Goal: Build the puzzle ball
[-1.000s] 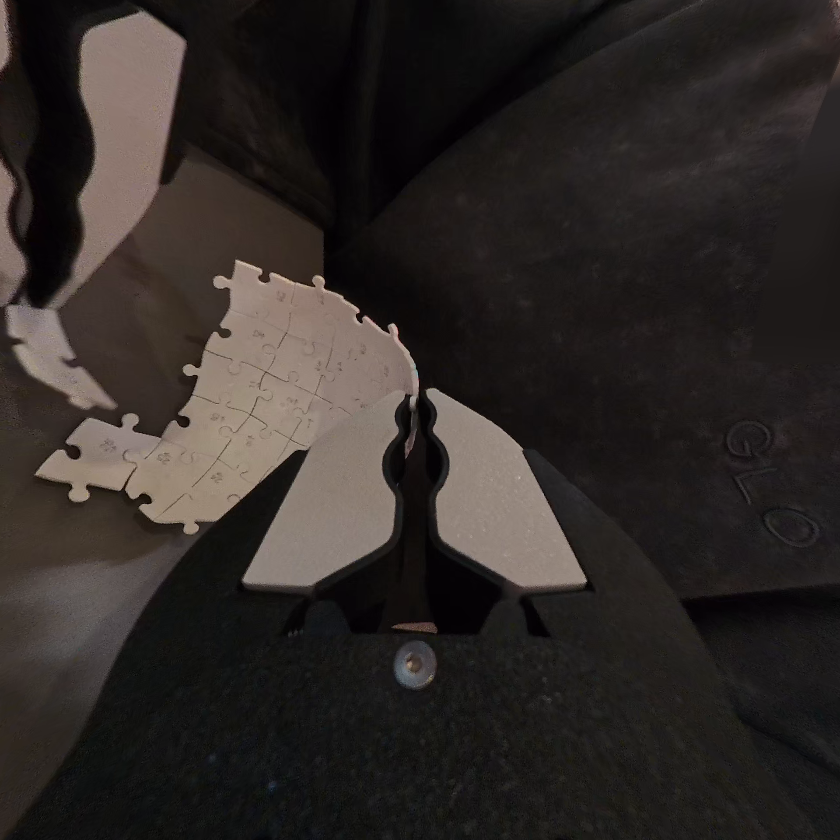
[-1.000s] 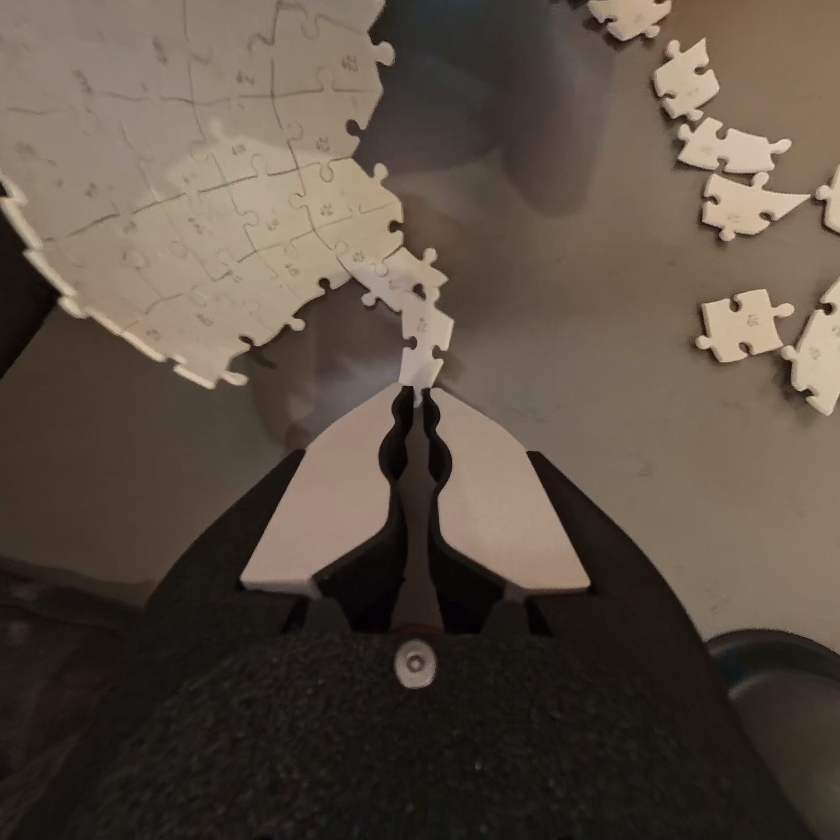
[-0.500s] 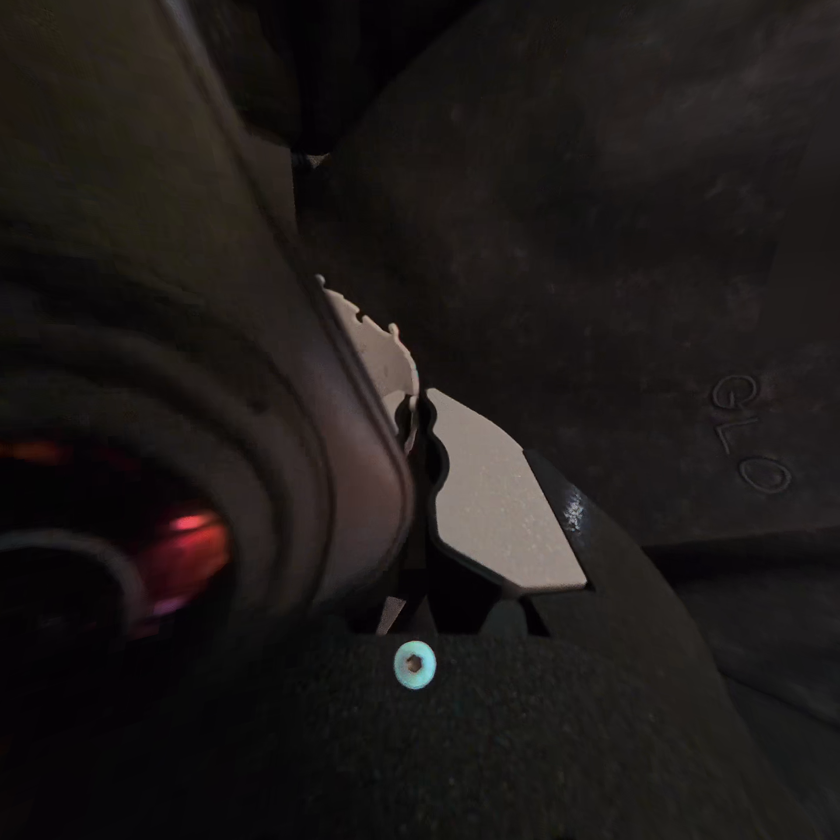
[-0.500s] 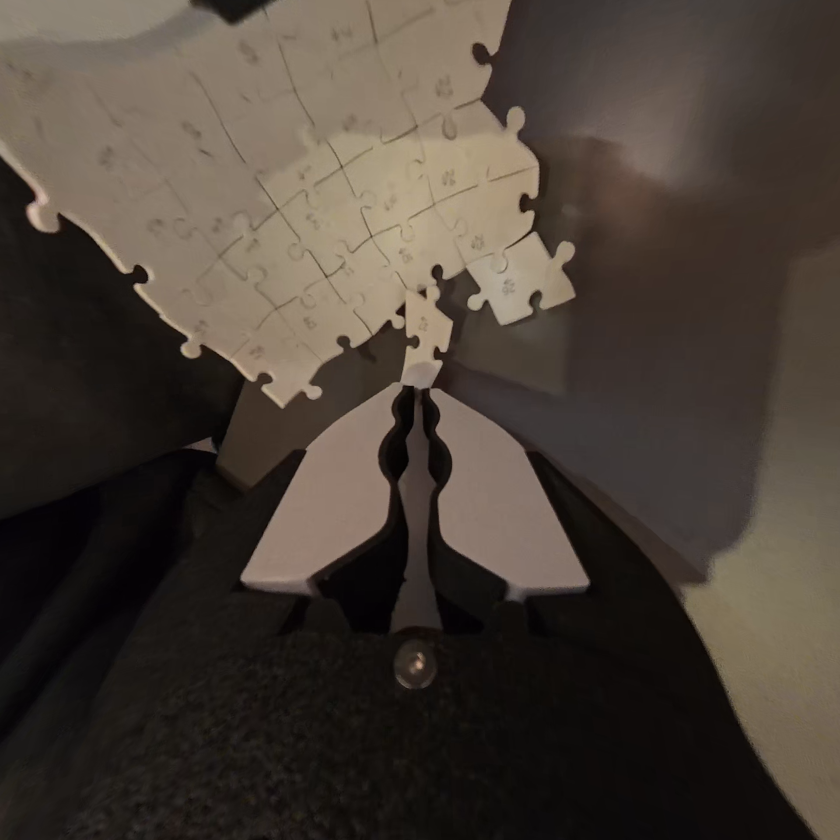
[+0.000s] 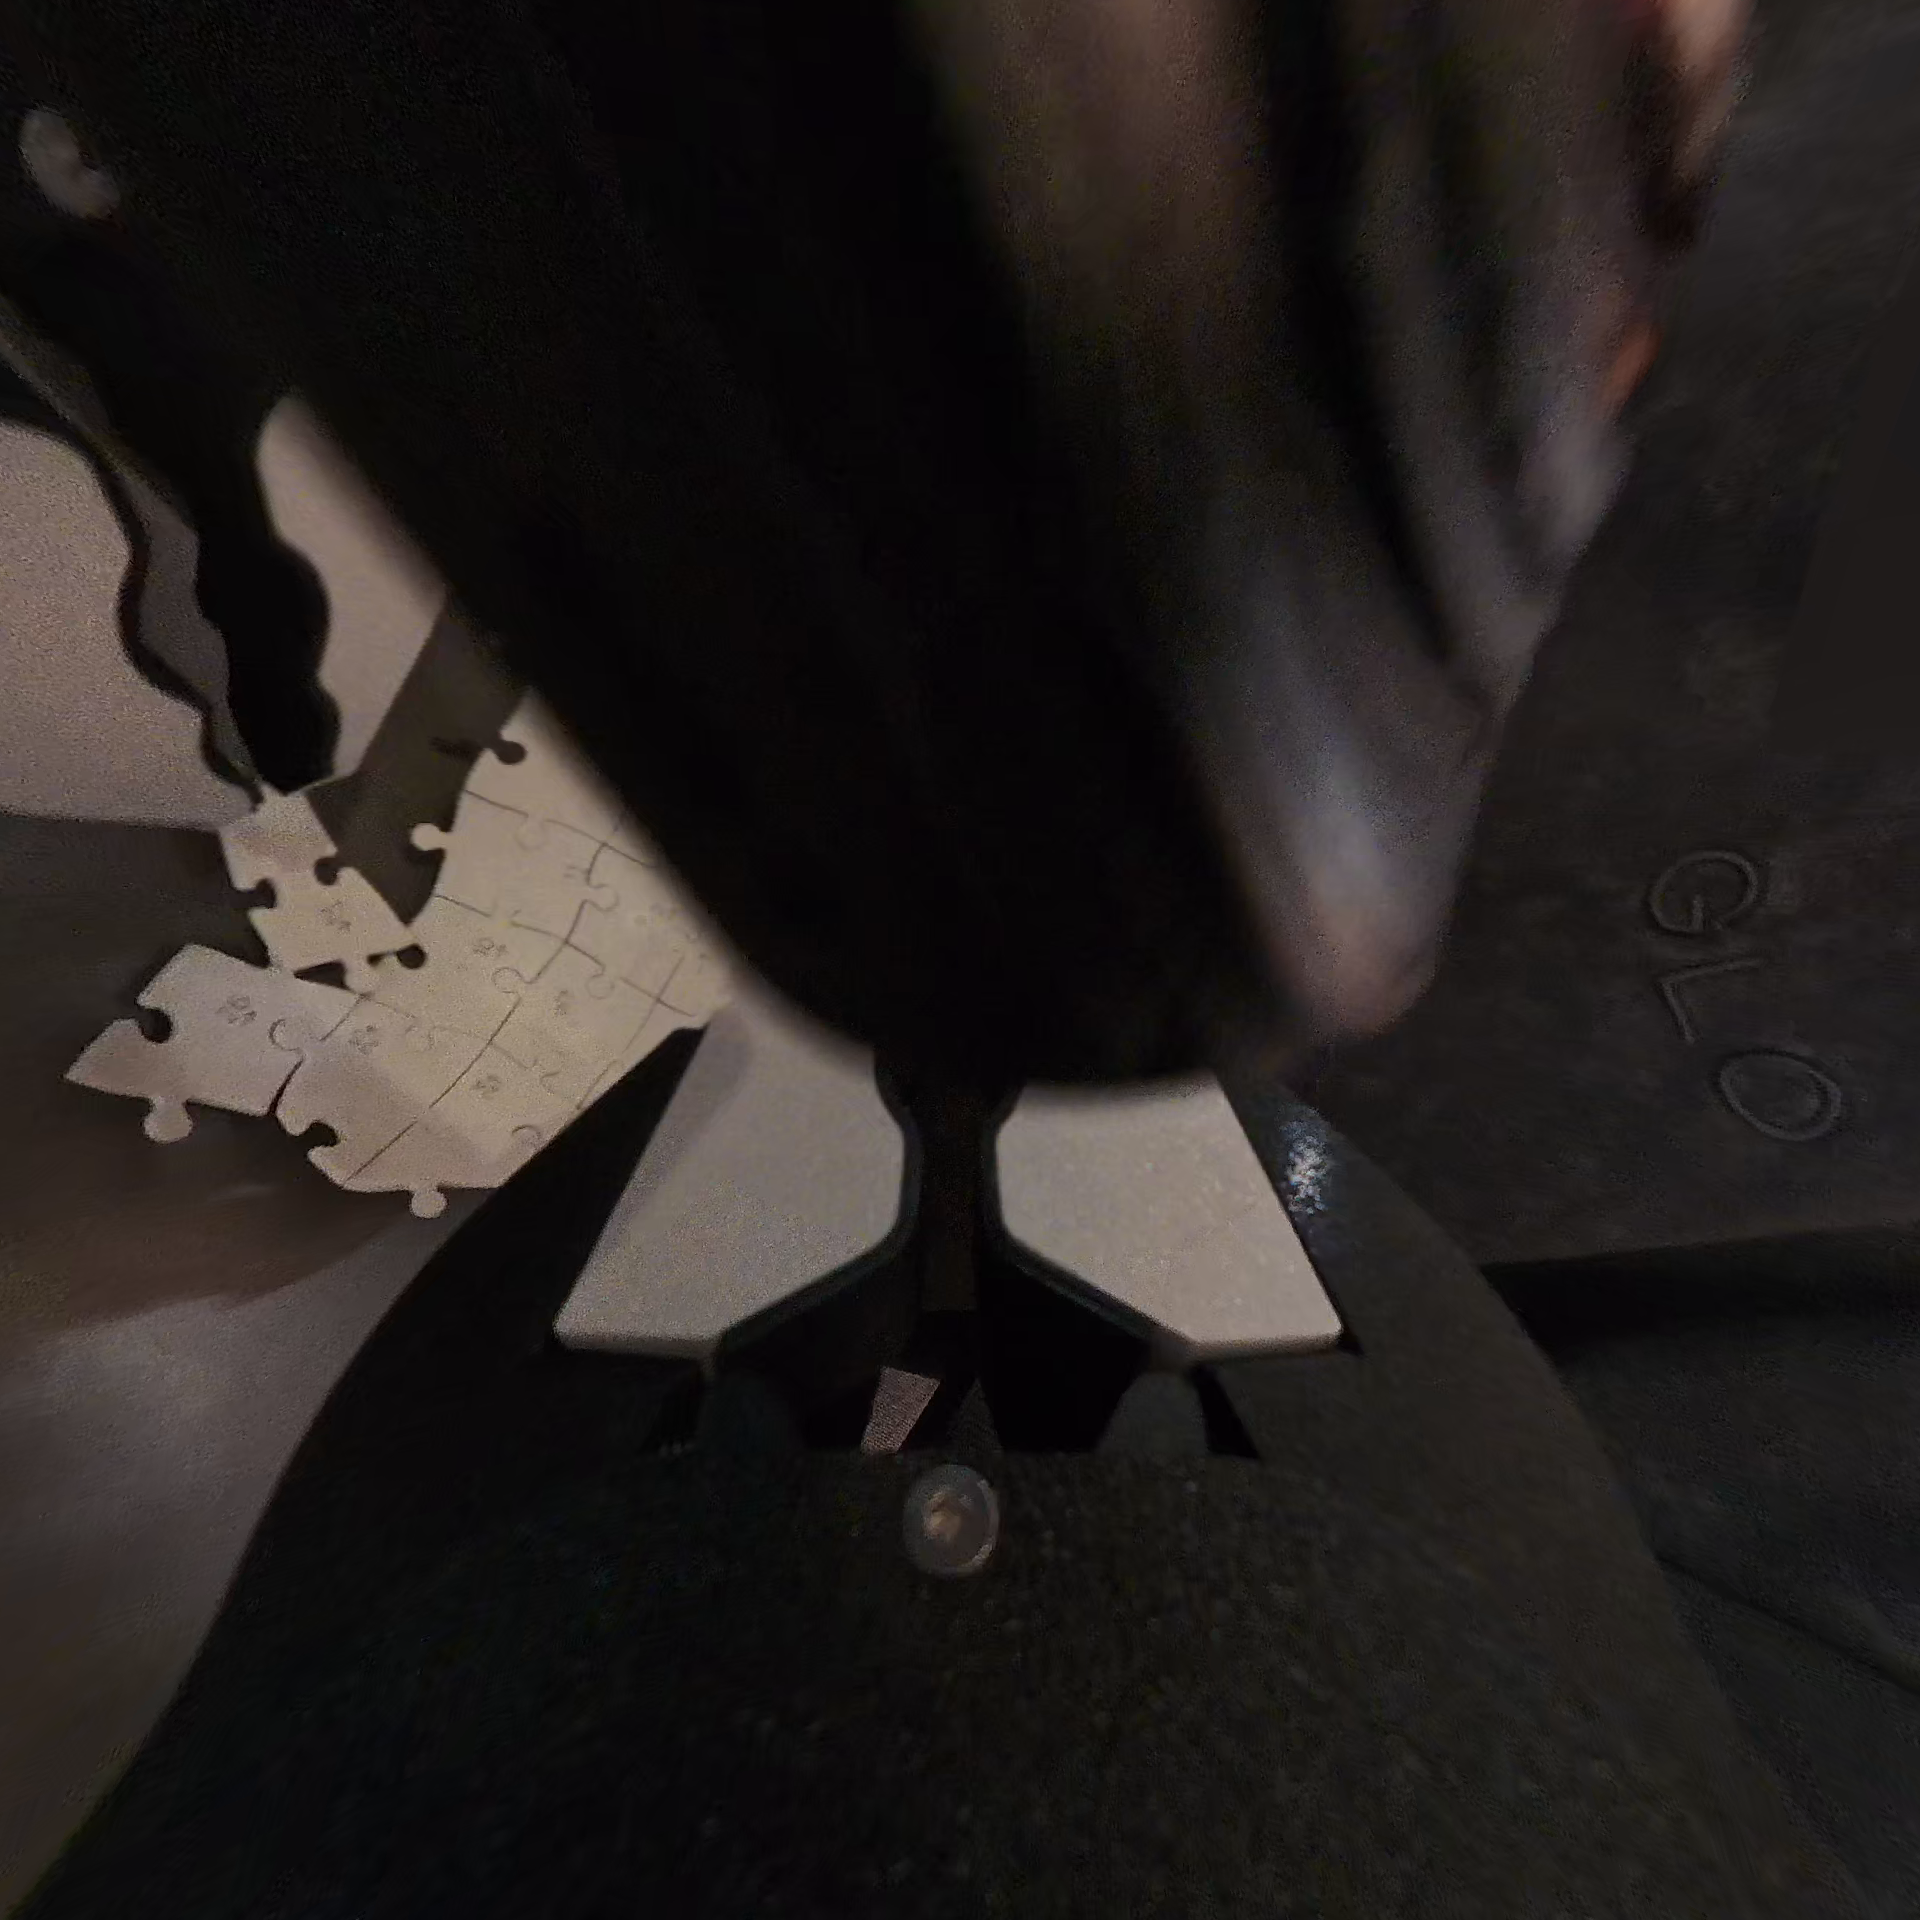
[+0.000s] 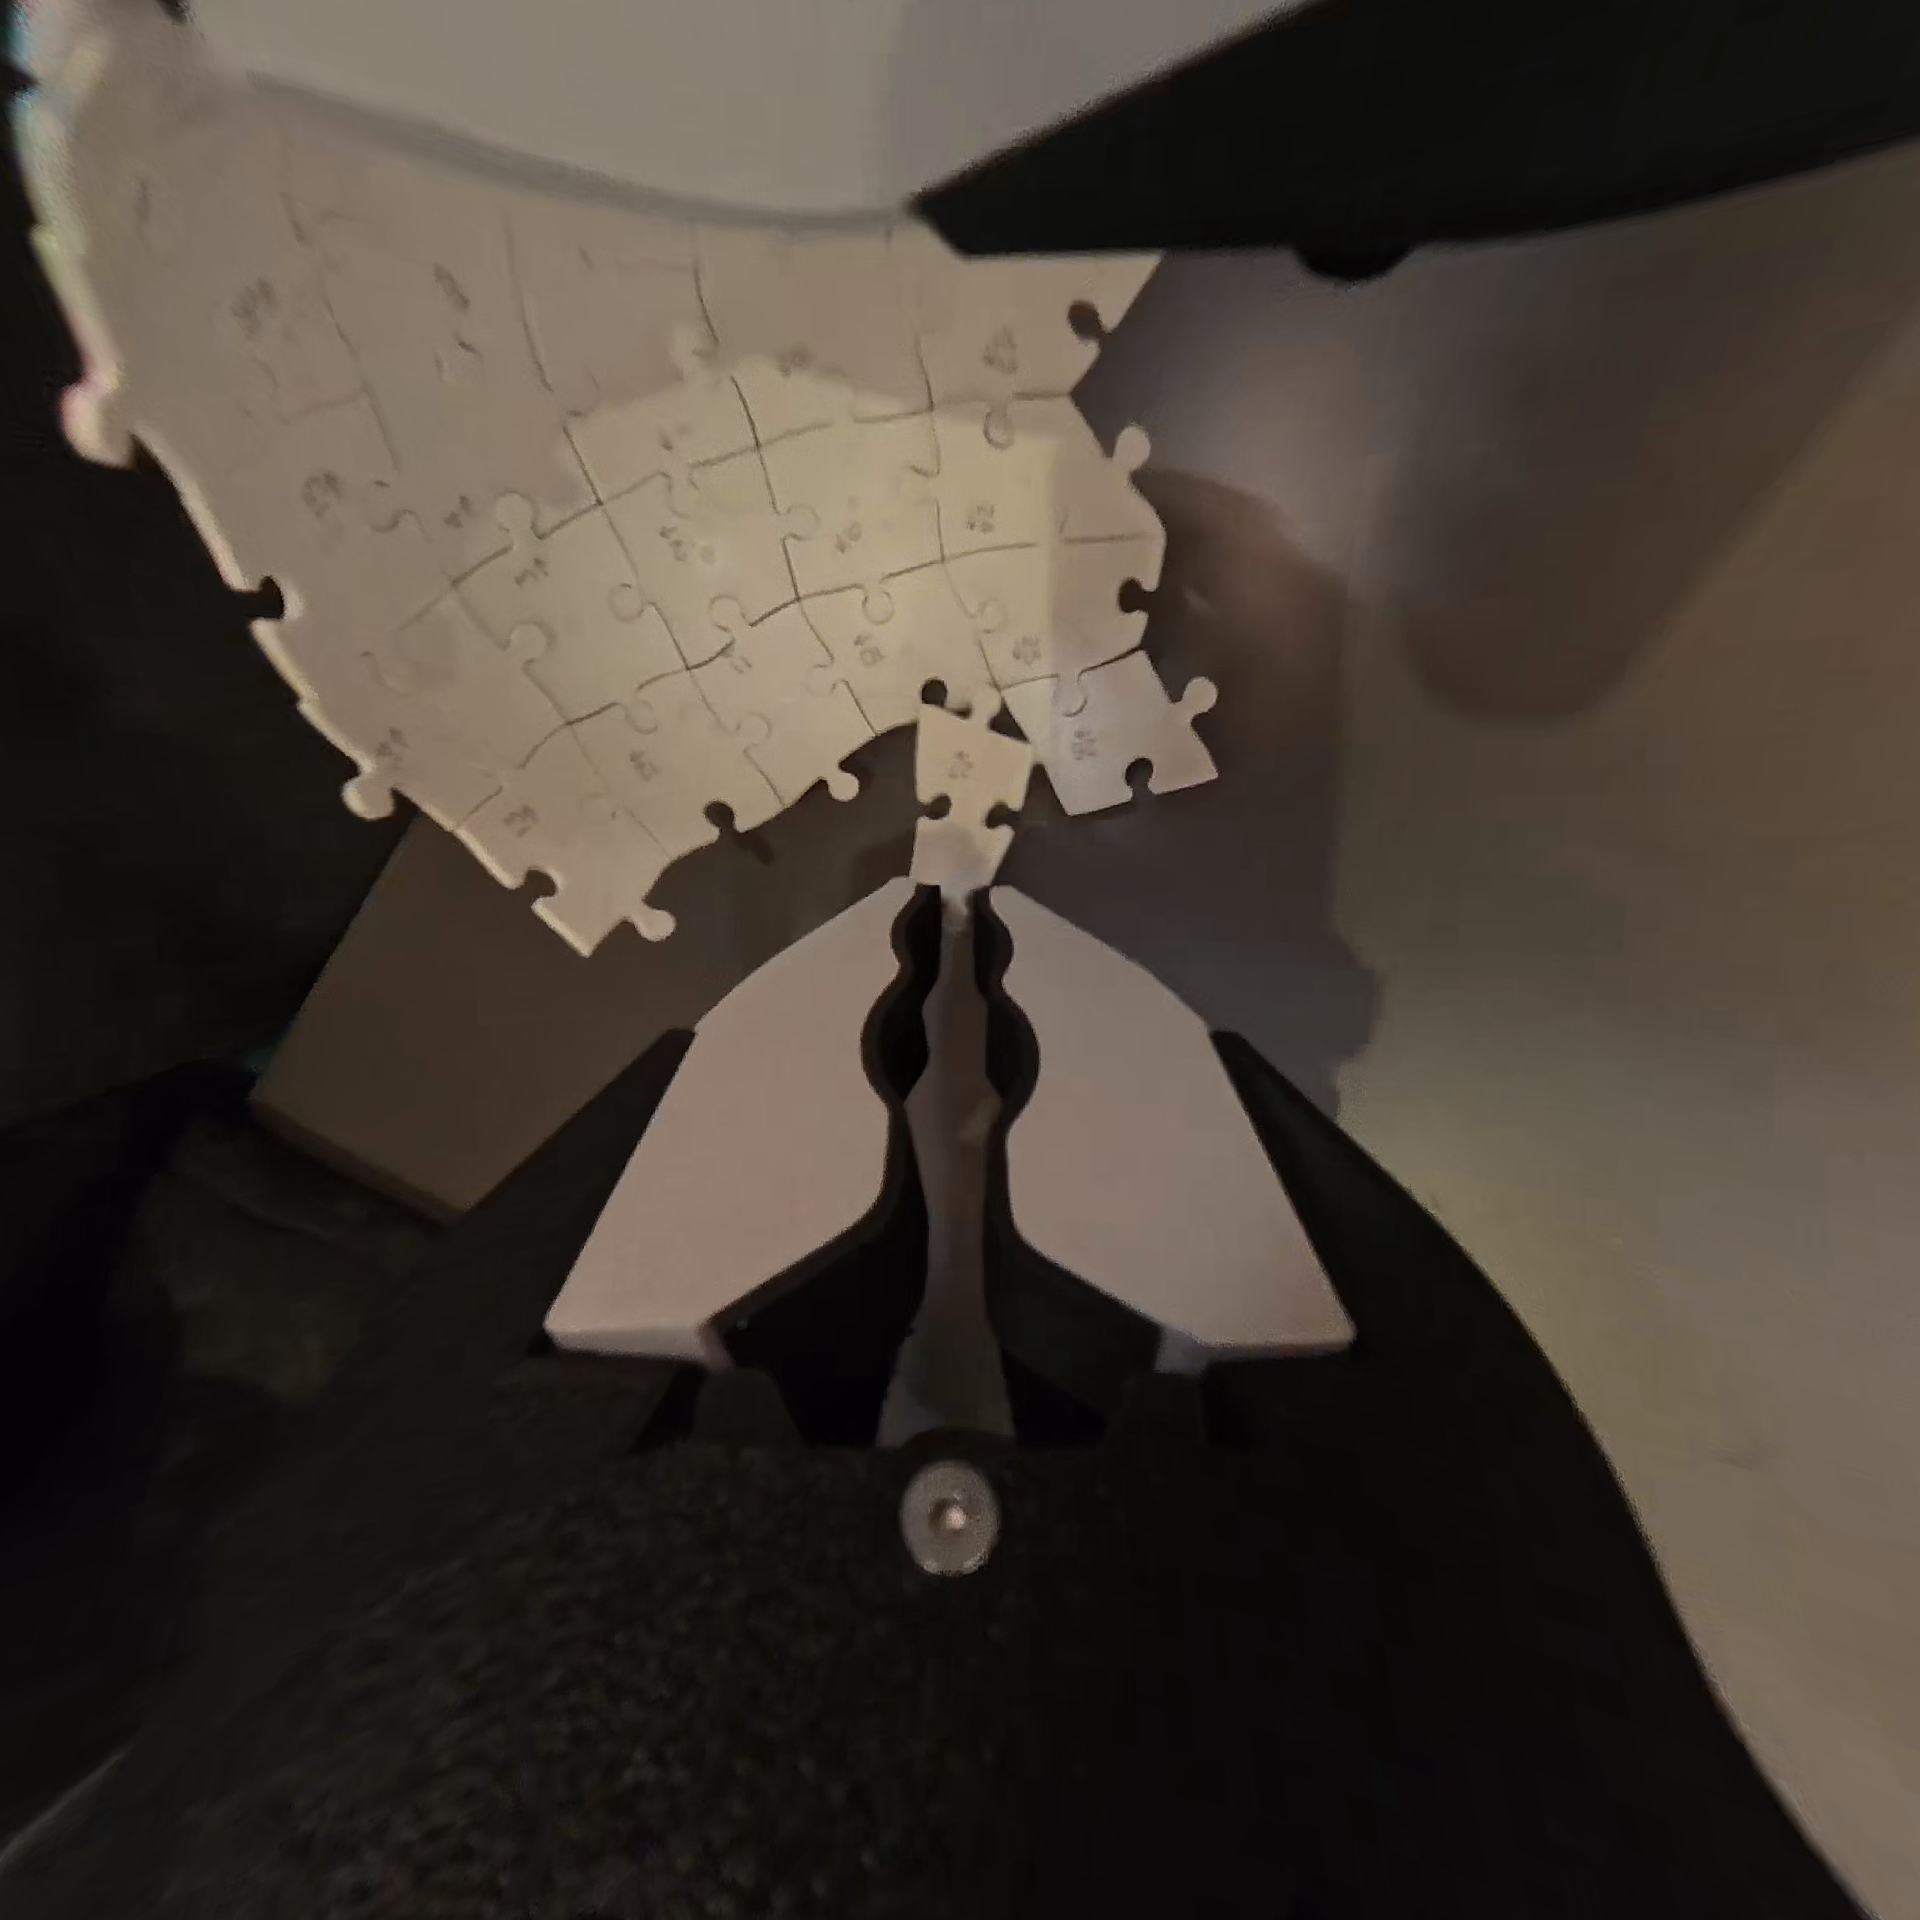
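Right gripper (image 6: 956, 888) is pinching a loose puzzle piece (image 6: 968, 781), right at the edge of the curved assembled shell (image 6: 665, 561). Left gripper's tips are hidden, can't tell its grip. Looks partway, lots of ball left to close.

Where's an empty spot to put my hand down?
The table is bare to the right of the right tool and its piece. There is more bare table below the shell in the left view. It is crowded where piece meets shell.
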`<state>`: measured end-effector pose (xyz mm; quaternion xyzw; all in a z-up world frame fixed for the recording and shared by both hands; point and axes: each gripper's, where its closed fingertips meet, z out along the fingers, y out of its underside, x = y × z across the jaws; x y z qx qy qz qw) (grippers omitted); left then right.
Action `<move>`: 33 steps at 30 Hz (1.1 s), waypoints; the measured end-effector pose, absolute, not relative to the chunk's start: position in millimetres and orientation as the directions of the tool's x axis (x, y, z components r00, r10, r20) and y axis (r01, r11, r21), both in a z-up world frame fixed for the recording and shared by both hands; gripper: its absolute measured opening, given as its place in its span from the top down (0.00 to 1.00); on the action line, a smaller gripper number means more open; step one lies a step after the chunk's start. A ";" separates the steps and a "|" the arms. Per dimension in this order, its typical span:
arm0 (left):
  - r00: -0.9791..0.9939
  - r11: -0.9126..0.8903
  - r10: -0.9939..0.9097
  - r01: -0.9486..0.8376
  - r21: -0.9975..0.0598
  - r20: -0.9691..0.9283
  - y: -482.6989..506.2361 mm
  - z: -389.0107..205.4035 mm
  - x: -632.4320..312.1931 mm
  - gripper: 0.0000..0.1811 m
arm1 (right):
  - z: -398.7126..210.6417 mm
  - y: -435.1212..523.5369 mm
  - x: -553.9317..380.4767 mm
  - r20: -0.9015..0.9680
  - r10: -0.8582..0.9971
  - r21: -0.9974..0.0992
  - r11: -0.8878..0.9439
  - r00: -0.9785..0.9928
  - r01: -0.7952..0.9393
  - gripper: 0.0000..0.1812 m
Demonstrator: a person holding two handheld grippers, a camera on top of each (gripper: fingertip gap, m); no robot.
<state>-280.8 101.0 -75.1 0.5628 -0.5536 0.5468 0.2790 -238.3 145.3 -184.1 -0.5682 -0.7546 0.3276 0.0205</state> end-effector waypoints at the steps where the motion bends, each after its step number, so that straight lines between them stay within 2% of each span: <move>1: -0.210 -0.233 -0.319 -0.928 -0.291 0.924 101.0 -75.1 -280.9 0.99 | -180.6 145.1 -238.0 -0.329 0.876 -0.536 0.134 -0.353 0.833 0.97; 10: -0.213 -0.236 -0.321 -0.926 -0.295 0.923 101.2 -75.6 -279.3 0.99 | -162.3 150.4 -225.8 -0.190 0.958 -0.627 0.050 -0.216 0.777 0.93; 13: -0.212 -0.226 -0.319 -0.930 -0.291 0.924 101.3 -75.7 -280.4 0.99 | -173.8 142.2 -223.7 -0.119 0.974 -0.630 0.078 -0.195 0.773 0.93; 17: -0.210 -0.224 -0.313 -0.931 -0.287 0.926 102.0 -75.4 -279.8 0.99 | -178.8 134.0 -232.2 -0.034 0.985 -0.691 0.100 -0.171 0.716 0.93; 21: -0.210 -0.219 -0.314 -0.933 -0.286 0.926 100.0 -76.0 -280.2 0.99 | -187.6 140.4 -235.8 0.065 0.988 -0.679 0.144 -0.137 0.719 0.93; 33: -0.204 -0.220 -0.322 -0.934 -0.283 0.924 98.0 -76.5 -280.3 0.98 | -192.0 146.9 -231.8 0.035 0.991 -0.666 0.121 -0.131 0.736 0.90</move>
